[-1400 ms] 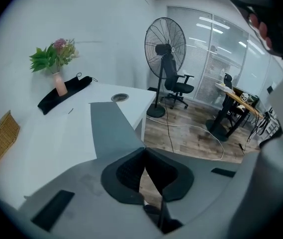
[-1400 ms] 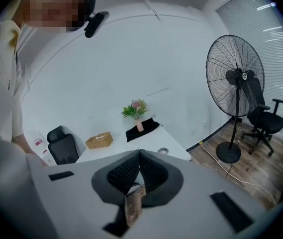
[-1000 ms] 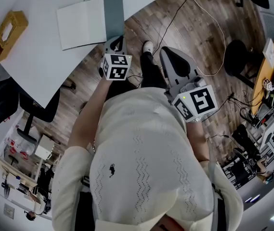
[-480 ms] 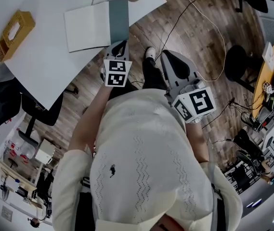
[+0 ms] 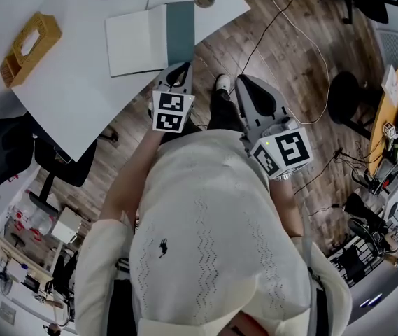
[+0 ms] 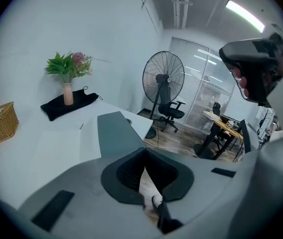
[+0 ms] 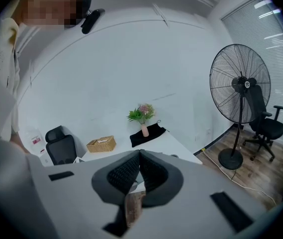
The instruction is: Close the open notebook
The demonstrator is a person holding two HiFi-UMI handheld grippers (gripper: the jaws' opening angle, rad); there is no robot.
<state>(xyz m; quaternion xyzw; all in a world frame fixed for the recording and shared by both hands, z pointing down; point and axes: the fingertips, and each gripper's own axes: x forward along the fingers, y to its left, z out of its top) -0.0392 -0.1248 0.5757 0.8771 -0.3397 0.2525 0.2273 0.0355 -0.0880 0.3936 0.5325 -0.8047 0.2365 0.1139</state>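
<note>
Notebook (image 5: 150, 39) lies open and flat near the corner of your white bench (image 5: 73, 110), with a blank white page on the left and a grey-green leaf on the right. Your left claw (image 5: 182, 67), near its nearer edge, is closed and empty. So is your right claw (image 5: 243, 81), over the wooden floor (image 5: 282, 54).

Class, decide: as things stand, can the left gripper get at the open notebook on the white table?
Probably yes: the left gripper, shut, hangs just short of the notebook, close to its near edge, with nothing lying between them.
</note>
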